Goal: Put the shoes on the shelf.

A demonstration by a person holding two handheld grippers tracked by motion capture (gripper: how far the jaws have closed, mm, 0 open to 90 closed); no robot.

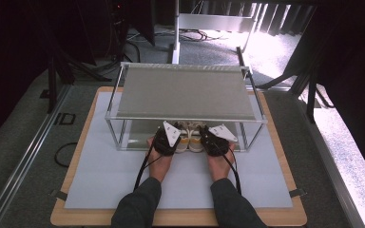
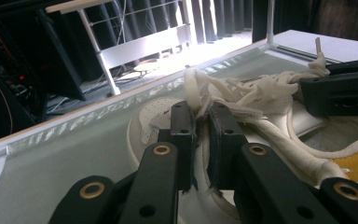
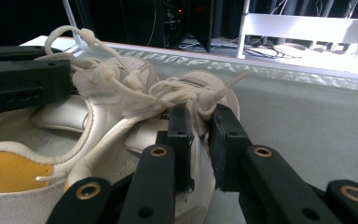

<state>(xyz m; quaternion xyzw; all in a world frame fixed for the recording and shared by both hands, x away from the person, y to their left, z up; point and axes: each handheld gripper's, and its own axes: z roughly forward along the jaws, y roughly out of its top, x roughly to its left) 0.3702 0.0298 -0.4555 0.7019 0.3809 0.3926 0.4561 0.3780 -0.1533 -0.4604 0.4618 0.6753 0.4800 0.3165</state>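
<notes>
Each white shoe [image 1: 189,138] on the rack's lower shelf [image 1: 138,141] is pinched at its tongue, left tool [image 2: 200,135] and right tool [image 3: 199,140] clamped on one apiece, evidently so the pair is carried together.

Above your jaws the shelf top [image 1: 185,92] blocks any lift; bare shelf floor [image 3: 303,116] lies open ahead of them.
</notes>
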